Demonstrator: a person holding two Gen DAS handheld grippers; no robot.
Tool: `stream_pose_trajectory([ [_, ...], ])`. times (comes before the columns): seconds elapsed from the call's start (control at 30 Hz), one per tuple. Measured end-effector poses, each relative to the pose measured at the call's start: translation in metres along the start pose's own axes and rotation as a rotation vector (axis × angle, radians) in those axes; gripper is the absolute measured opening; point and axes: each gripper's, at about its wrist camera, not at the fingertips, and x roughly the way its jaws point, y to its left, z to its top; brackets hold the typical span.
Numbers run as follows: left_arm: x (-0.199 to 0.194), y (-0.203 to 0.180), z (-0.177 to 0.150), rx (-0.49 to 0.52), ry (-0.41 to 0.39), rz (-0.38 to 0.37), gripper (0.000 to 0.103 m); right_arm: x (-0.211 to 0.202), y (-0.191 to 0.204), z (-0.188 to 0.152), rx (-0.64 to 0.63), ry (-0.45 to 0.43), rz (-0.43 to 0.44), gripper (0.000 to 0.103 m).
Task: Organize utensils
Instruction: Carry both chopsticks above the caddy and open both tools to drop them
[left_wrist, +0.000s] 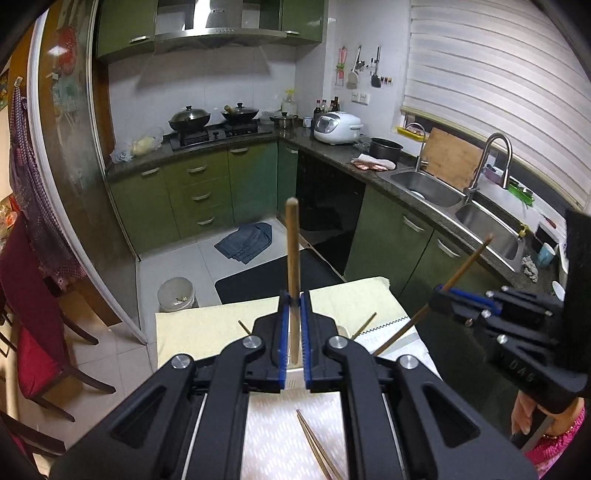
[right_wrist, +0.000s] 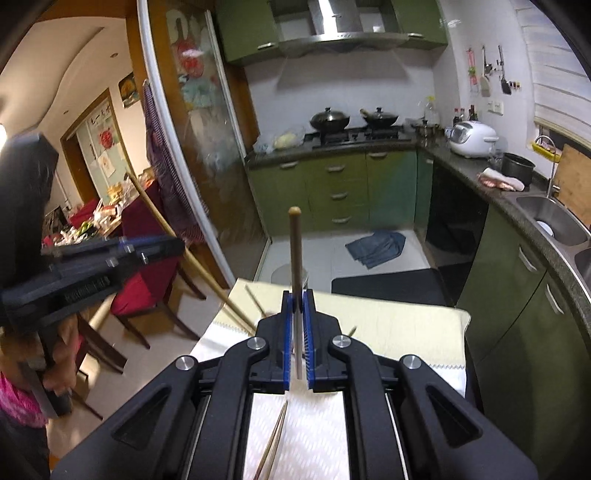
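Each pair of tongs, left (left_wrist: 294, 301) and right (right_wrist: 297, 299), grips one chopstick (left_wrist: 292, 251) upright over the desk (left_wrist: 199, 328), the right tongs well to the right of the left. More chopsticks (left_wrist: 314, 443) lie on the cloth (left_wrist: 288, 435) below the tongs. Beyond the desk stands a bin (left_wrist: 176, 294) on the floor, with the sink (left_wrist: 428, 186) on the counter to the right.

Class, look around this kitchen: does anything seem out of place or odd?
Yes. A crumpled blue cloth lies on the floor in front of the green cabinets, not hung up or put away.
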Motion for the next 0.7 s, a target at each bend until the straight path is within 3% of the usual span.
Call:
stream_pose_trajectory([
  [0.33, 0.054, 0.007, -0.011, -0.014, 0.019, -0.001, 0.006, 0.047, -0.014, 0.009, 0.023, -0.025, -0.039, 0.006],
  [0.5, 0.072, 0.009, -0.025, -0.013, 0.046, -0.001, 0.006, 0.075, -0.025, -0.009, 0.041, -0.018, -0.045, 0.006],
  [0.7, 0.098, 0.013, -0.053, -0.003, 0.135, 0.005, 0.006, 0.117, -0.028, -0.045, 0.019, 0.063, -0.060, 0.006],
])
